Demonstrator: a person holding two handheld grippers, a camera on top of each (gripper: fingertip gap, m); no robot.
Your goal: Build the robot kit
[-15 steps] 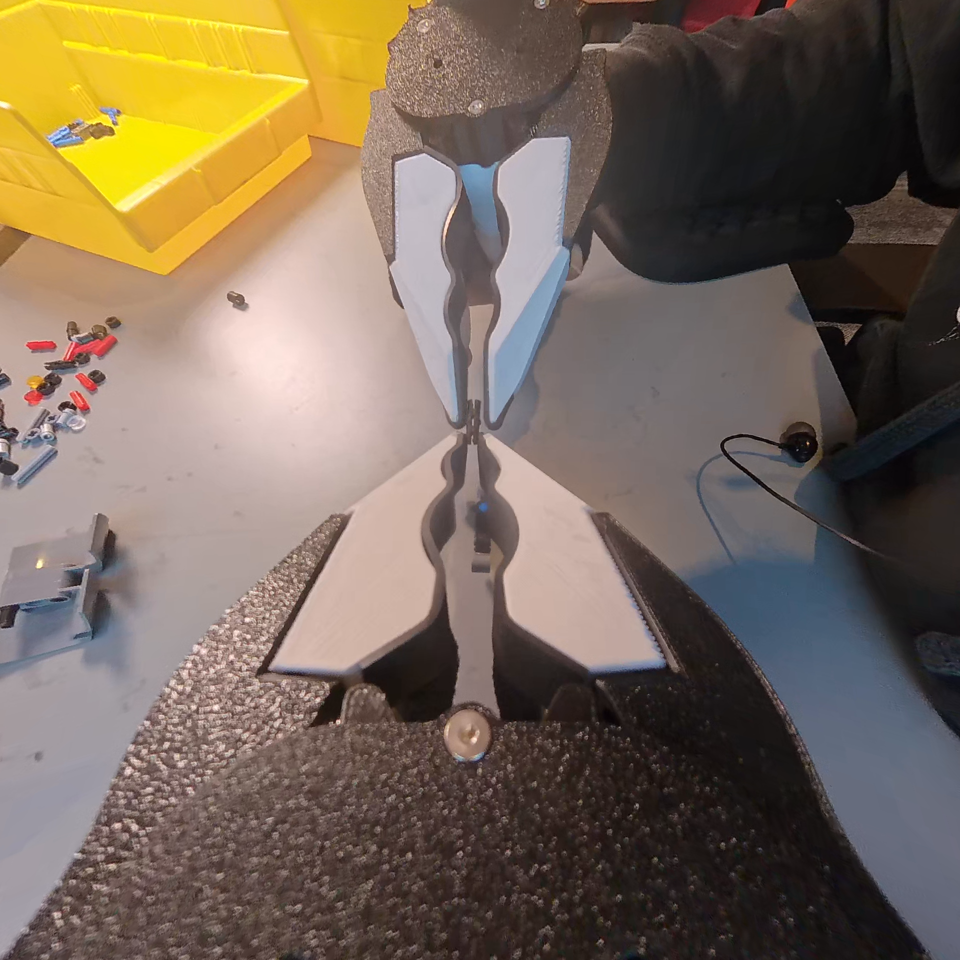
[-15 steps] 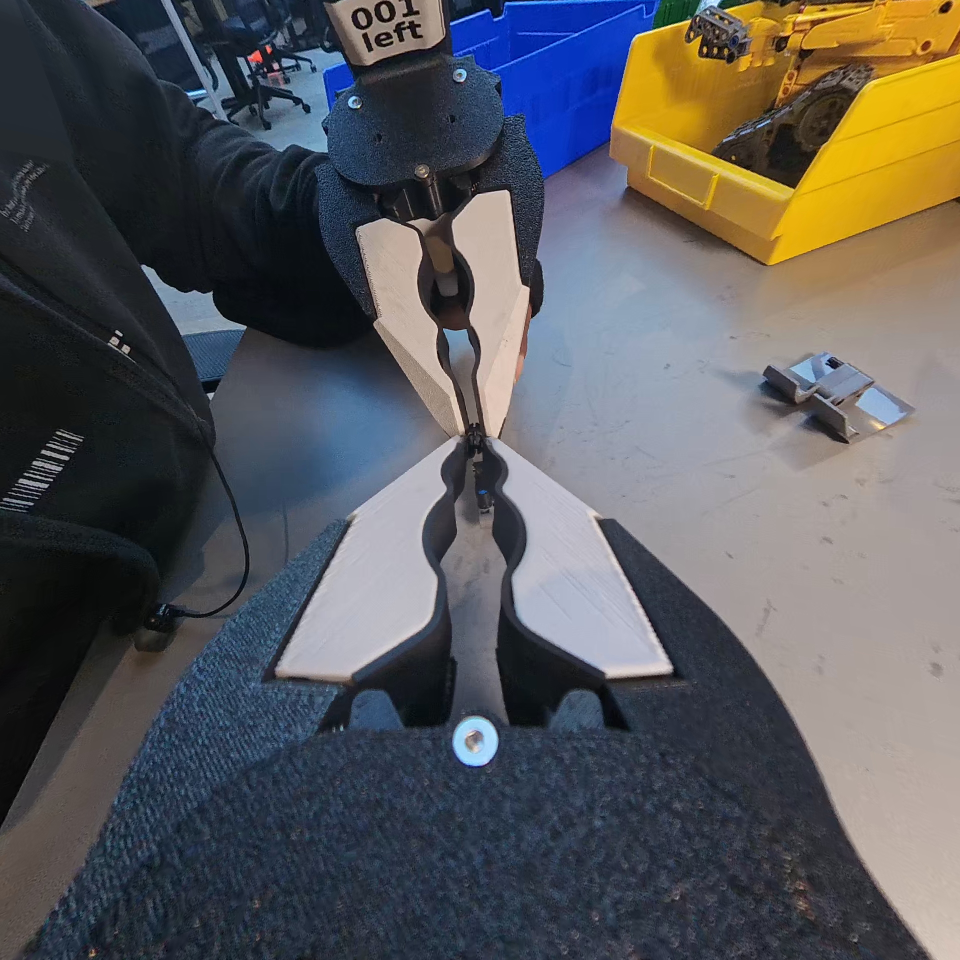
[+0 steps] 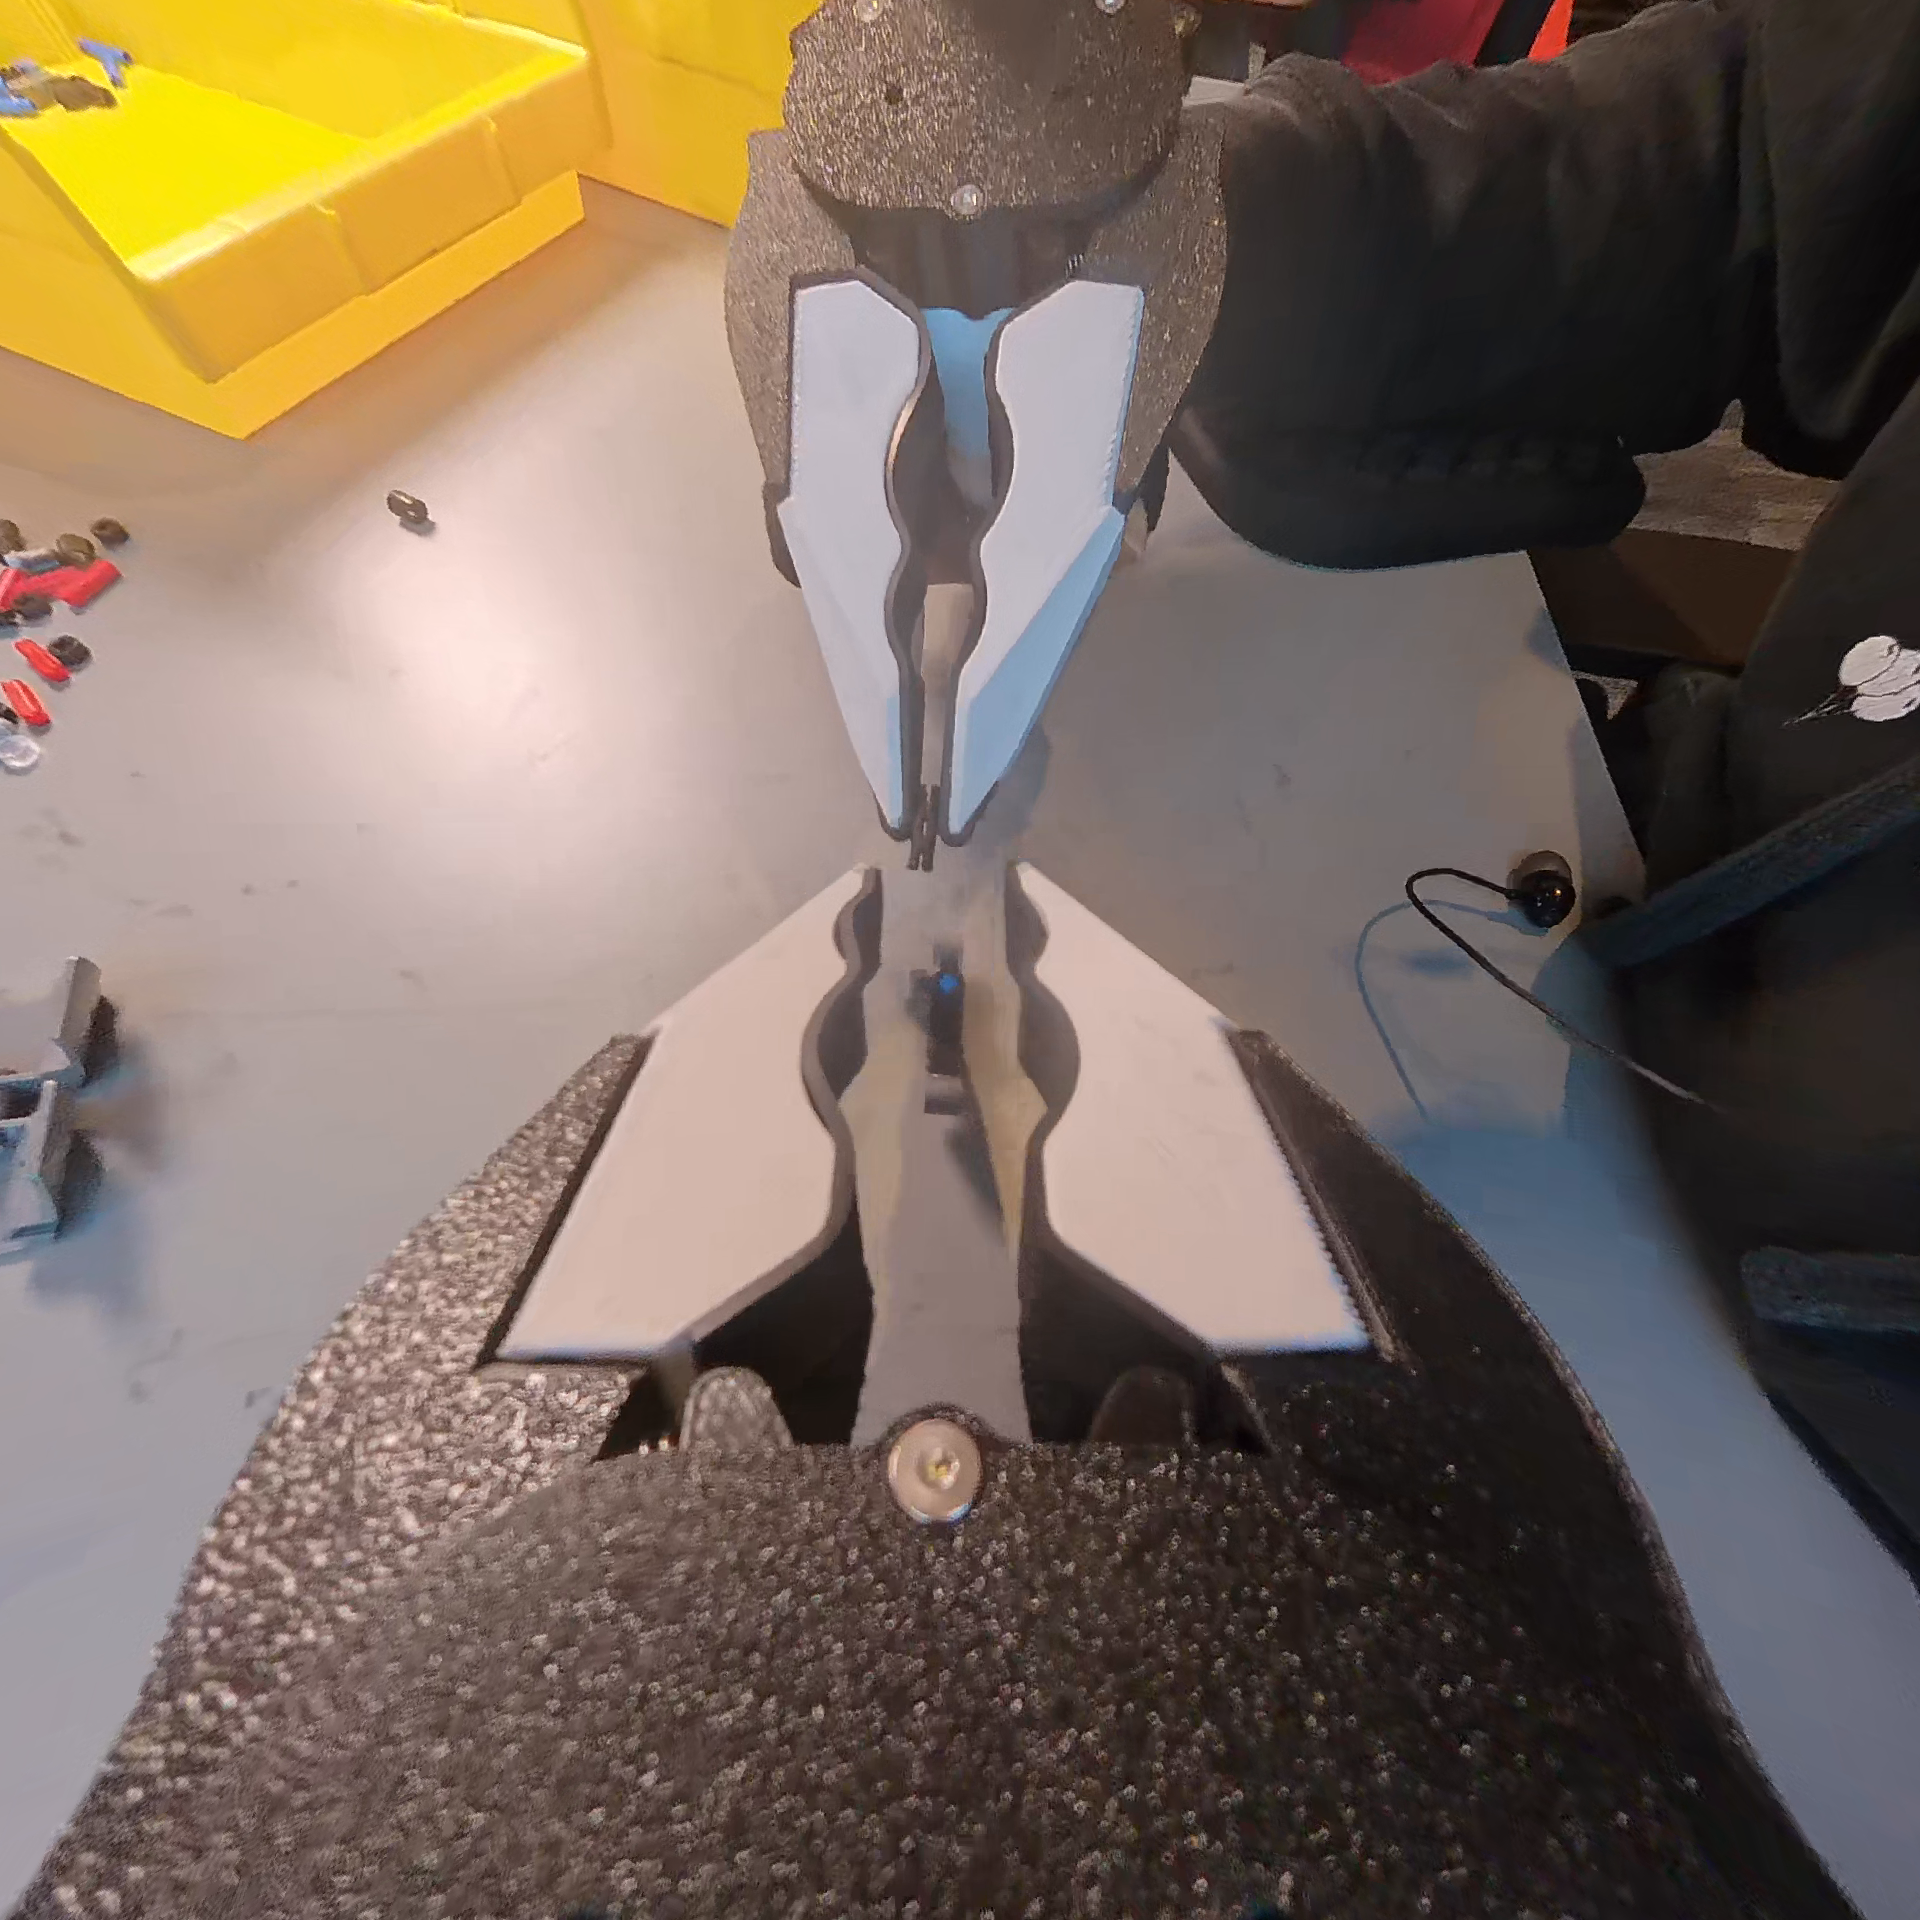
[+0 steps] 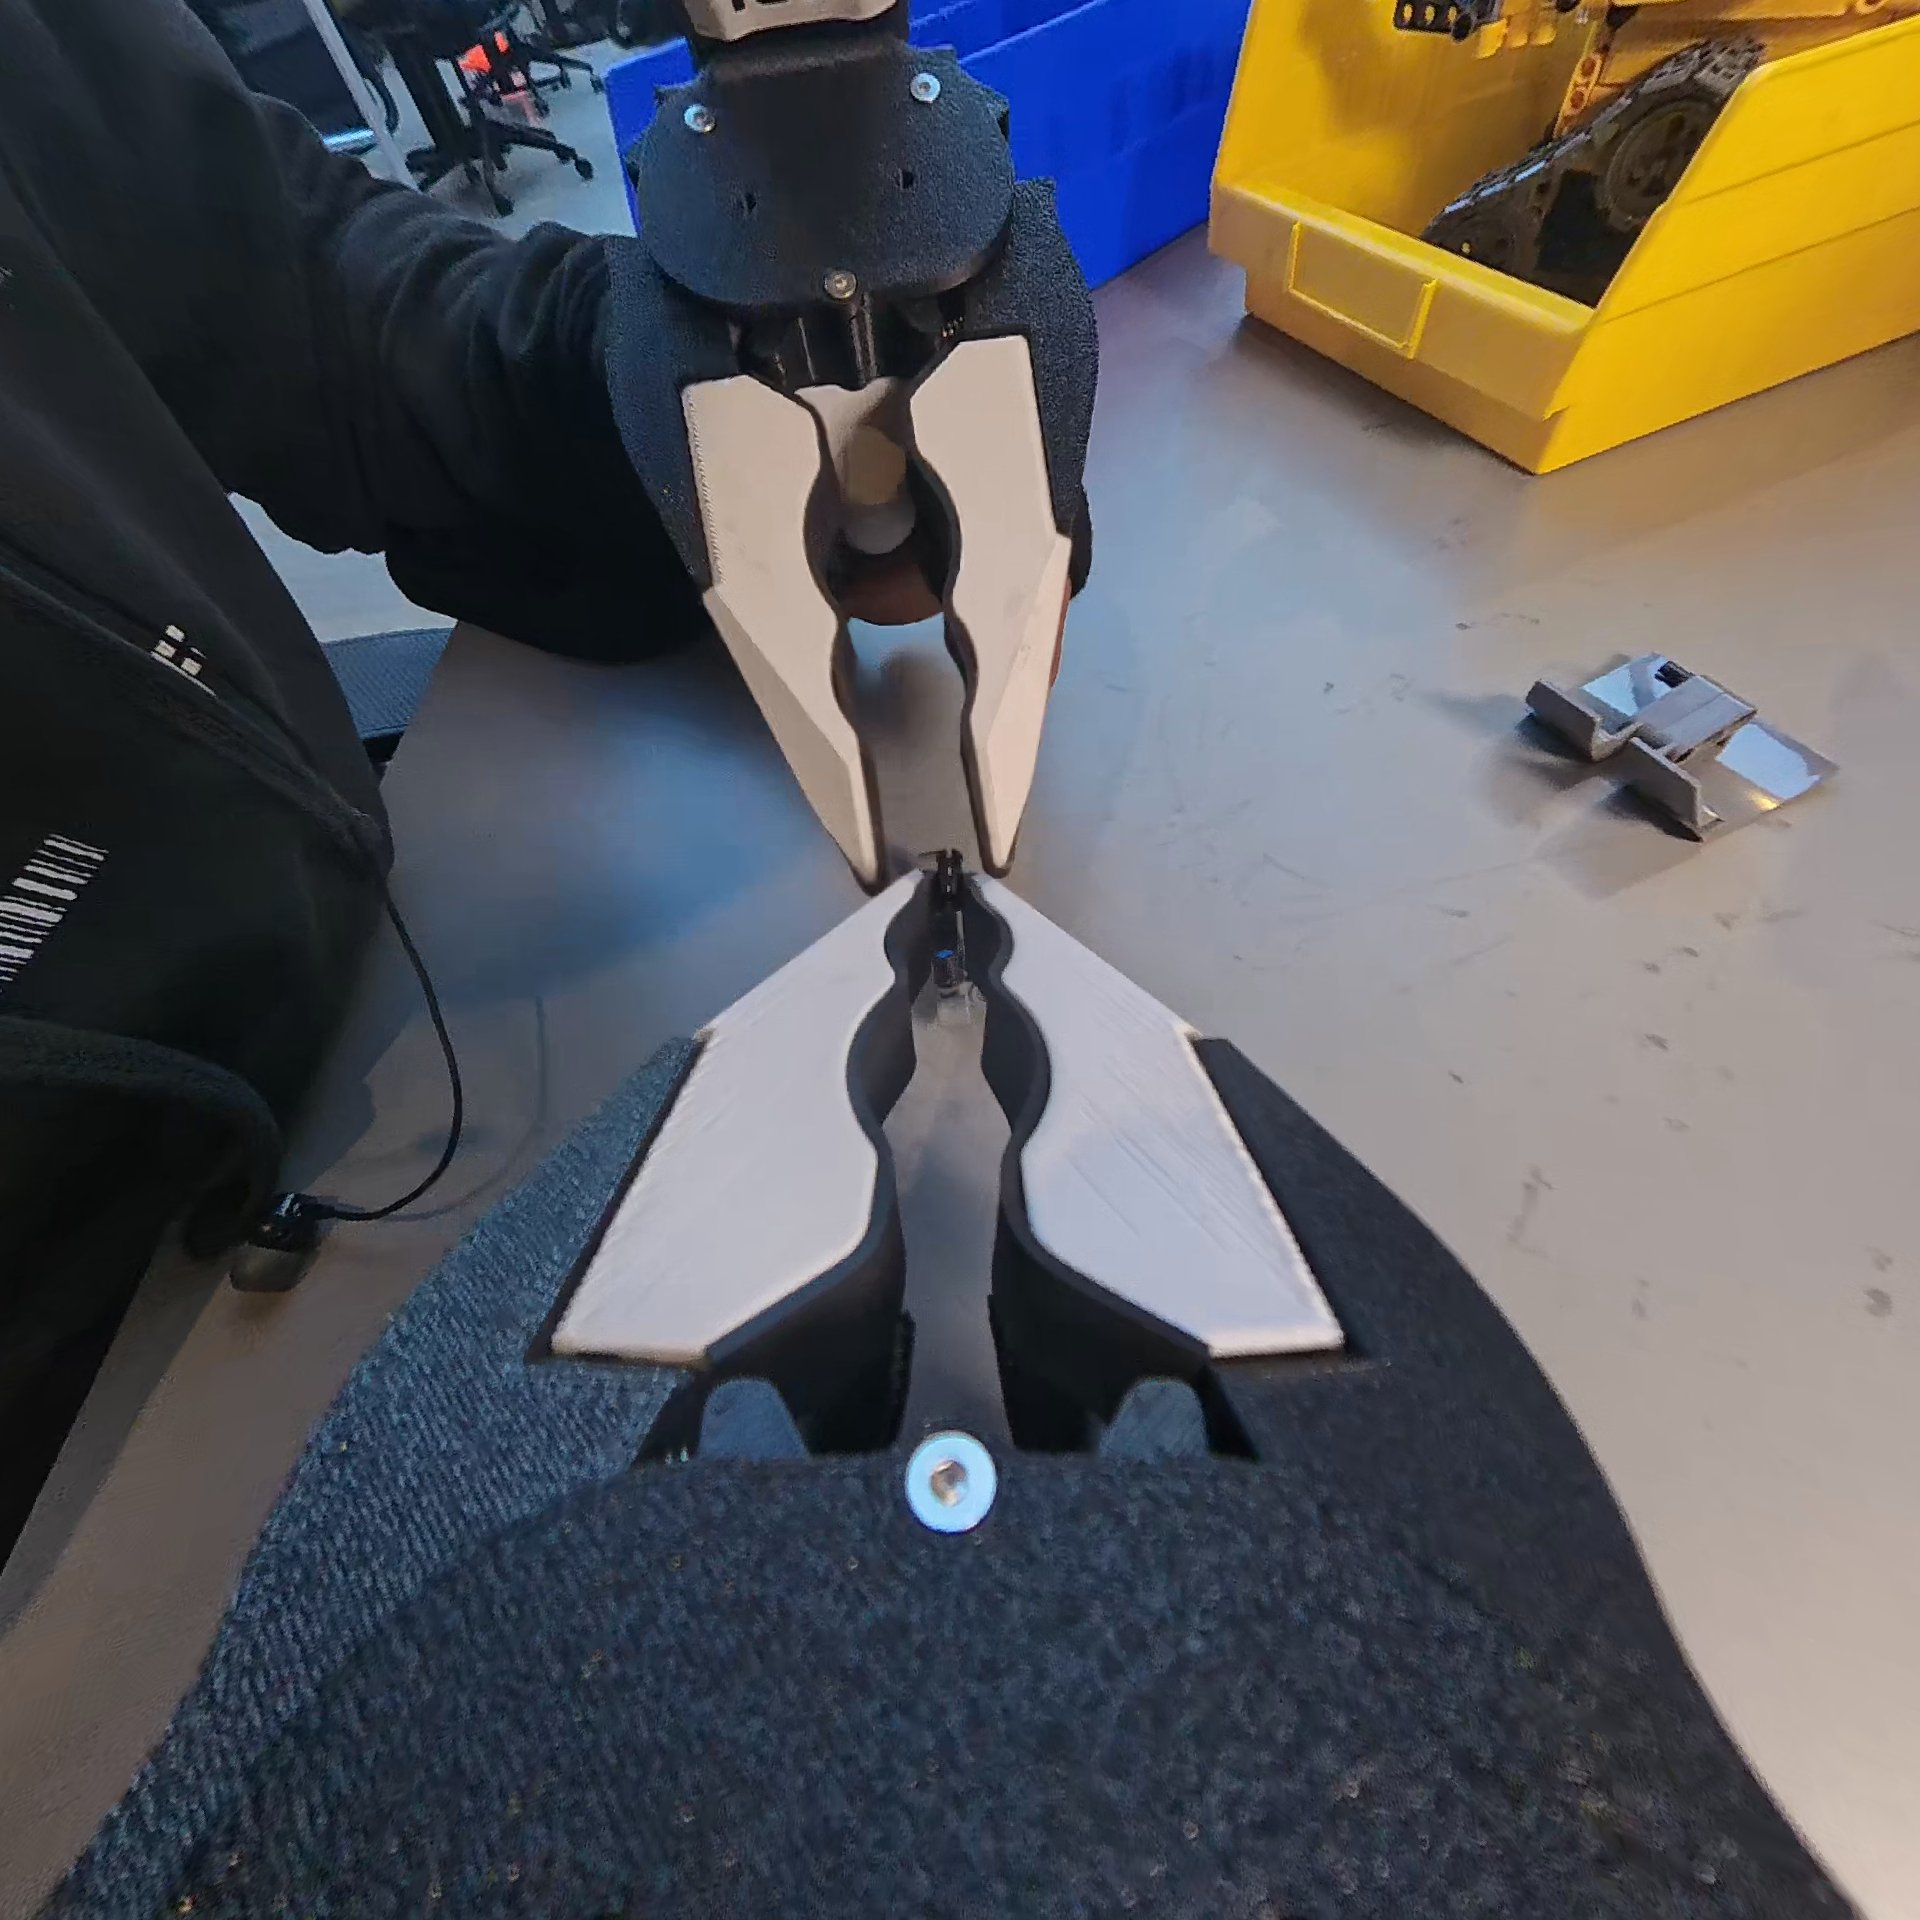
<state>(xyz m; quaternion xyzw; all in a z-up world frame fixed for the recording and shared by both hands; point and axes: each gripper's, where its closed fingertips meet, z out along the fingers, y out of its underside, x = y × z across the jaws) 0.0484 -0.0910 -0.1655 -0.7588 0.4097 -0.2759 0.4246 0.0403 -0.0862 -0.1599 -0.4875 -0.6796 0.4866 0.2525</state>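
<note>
Grey scuffed tabletop [image 4: 1351, 1039]. Yellow plastic bin [image 4: 1558, 343] w/ a tracked yellow toy vehicle [image 4: 1621, 135] inside, blue plastic bin [image 4: 1091, 125] beside it, office chairs [image 4: 499, 135] further back. White label atop my left tool [image 3: 940, 878] is cut off, can't read it. My right tool [image 4: 945, 883] is pinched tight on a small black plastic pin [image 4: 948, 868], tips only, above the tabletop. Left tool faces it tip to tip, fingers parted, gripping nothing. Grey folded metal bracket [image 4: 1673, 738] lies well apart.

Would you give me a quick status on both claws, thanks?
Left claw open, close to small black part. Right claw shut on it. Grey bracket well aside.
</note>
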